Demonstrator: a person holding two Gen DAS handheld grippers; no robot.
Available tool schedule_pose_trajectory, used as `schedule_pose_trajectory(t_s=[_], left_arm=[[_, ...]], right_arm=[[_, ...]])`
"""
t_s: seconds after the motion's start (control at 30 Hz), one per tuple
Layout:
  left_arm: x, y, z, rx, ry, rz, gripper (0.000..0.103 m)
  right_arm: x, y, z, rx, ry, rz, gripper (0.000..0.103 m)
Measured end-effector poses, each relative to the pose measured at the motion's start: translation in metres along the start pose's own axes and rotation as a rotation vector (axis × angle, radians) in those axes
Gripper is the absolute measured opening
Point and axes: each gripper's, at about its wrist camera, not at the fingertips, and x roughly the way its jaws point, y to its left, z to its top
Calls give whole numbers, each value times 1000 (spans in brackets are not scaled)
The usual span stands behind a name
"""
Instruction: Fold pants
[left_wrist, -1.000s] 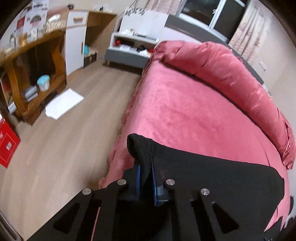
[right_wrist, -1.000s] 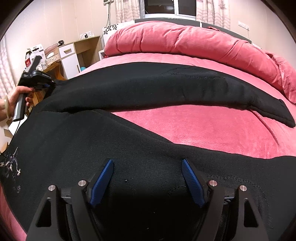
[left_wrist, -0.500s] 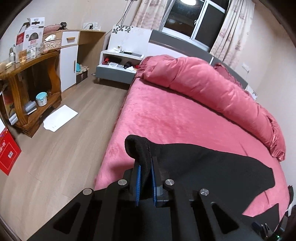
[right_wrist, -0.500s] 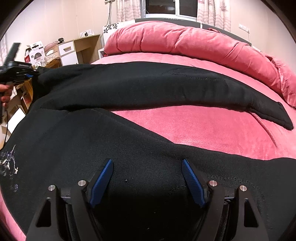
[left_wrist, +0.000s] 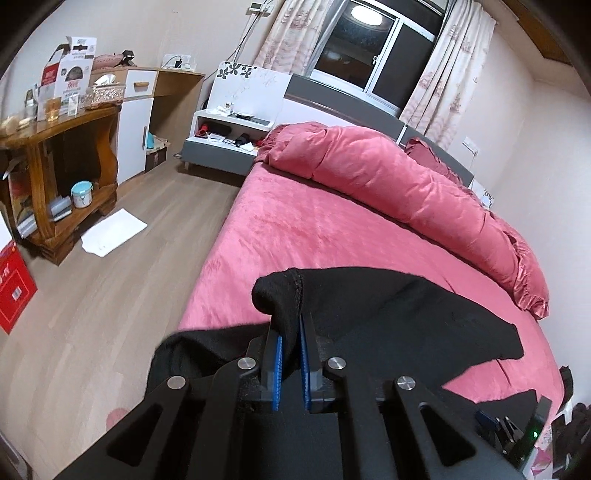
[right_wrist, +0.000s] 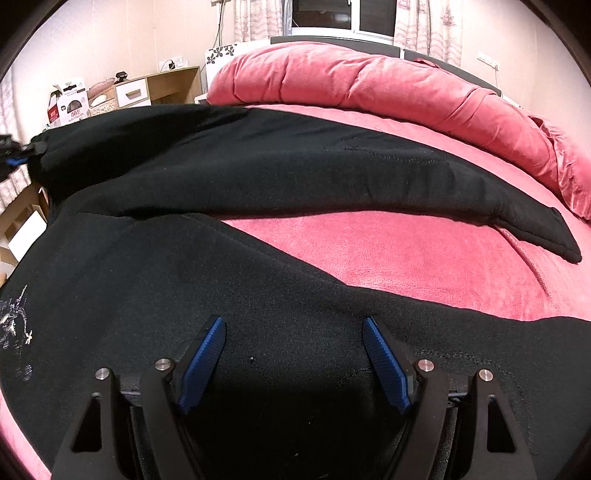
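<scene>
Black pants (right_wrist: 258, 170) lie spread on a pink bed (right_wrist: 406, 258). My left gripper (left_wrist: 290, 332) is shut on the edge of the far part of the pants (left_wrist: 388, 314) and holds it lifted above the bed's left side. It shows at the far left edge of the right wrist view (right_wrist: 14, 155). My right gripper (right_wrist: 293, 332) is open, low over the near part of the pants, with black cloth between and under its blue pads (right_wrist: 207, 354). A small white print (right_wrist: 14, 317) marks the cloth at the left.
A rolled pink duvet (left_wrist: 406, 184) lies along the head of the bed. Left of the bed is wood floor with a white sheet of paper (left_wrist: 112, 236), a wooden shelf unit (left_wrist: 62, 155), a white bedside table (left_wrist: 225, 136) and a red box (left_wrist: 13, 284).
My left gripper has risen and pulled back with the pants edge, so the lifted cloth sits higher and further left. My right gripper has stayed open and still.
</scene>
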Motion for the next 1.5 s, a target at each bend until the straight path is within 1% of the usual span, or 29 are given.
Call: schedule_pose_trajectory(t_s=[0.1, 0.23, 0.3, 0.37, 0.43, 0.53, 0.67, 0.73, 0.77, 0.83, 0.9, 0.93, 1.0, 1.03, 1.07, 1.1, 1.13, 1.17, 1.23, 1.27, 1.3, 1.33, 1.4, 1.43, 1.47, 1.5], left_arm=[[-9, 2, -19, -43, 11, -14, 6], [-15, 7, -56, -102, 64, -30, 4], [-15, 9, -70, -119, 80, -31, 4], [-12, 15, -85, -162, 110, -42, 4], [-7, 21, -98, -198, 136, -34, 4], [0, 25, -110, -229, 150, -50, 4], [1, 24, -115, -213, 143, -47, 4], [2, 23, -115, -201, 142, -42, 4], [1, 22, -116, -196, 142, -40, 4], [1, 20, -119, -186, 144, -42, 4], [-1, 20, -121, -186, 140, -49, 5], [-2, 21, -122, -193, 144, -57, 6], [-3, 25, -124, -224, 150, -79, 11], [-5, 30, -124, -271, 153, -116, 24], [-6, 35, -124, -312, 155, -151, 38], [-7, 41, -124, -365, 153, -205, 44], [-9, 48, -125, -438, 143, -289, 56], [-11, 52, -126, -484, 133, -342, 67], [-13, 60, -129, -579, 113, -431, 74], [-12, 63, -129, -620, 108, -460, 76], [-10, 66, -129, -647, 106, -474, 77], [-5, 67, -130, -669, 115, -473, 78], [5, 70, -128, -683, 147, -457, 75], [10, 69, -127, -681, 159, -447, 66], [12, 68, -124, -669, 167, -431, 38], [15, 67, -122, -656, 183, -400, 18]], right_arm=[[0, 0, 0, 0, 2, 1, 78], [-1, 1, 3, -5, 18, -4, 78], [-2, 3, 8, -13, 43, -11, 78], [-3, 1, 16, 2, 78, -6, 77], [-8, -2, 29, 43, 79, 31, 77], [-14, -3, 61, 90, 45, 90, 77], [-2, -6, 115, 201, 34, 189, 78], [18, -9, 140, 303, 72, 272, 81], [32, -9, 151, 360, 115, 306, 81], [54, -10, 164, 426, 164, 339, 80], [73, -11, 171, 502, 183, 325, 77], [79, -12, 172, 542, 184, 325, 74], [94, -14, 171, 599, 201, 332, 51], [98, -11, 169, 594, 211, 336, 24], [103, -7, 167, 570, 232, 349, 13], [103, -4, 165, 553, 239, 350, 13], [102, -2, 164, 533, 237, 347, 13], [102, -1, 162, 516, 232, 344, 13], [102, -1, 161, 517, 231, 347, 13], [103, -4, 160, 533, 231, 357, 12], [104, -7, 161, 548, 232, 364, 12], [106, -10, 162, 554, 232, 366, 11], [104, -9, 161, 546, 231, 361, 11], [106, -7, 162, 535, 228, 355, 11], [103, -4, 163, 513, 220, 345, 10], [103, 1, 163, 497, 215, 338, 10]])
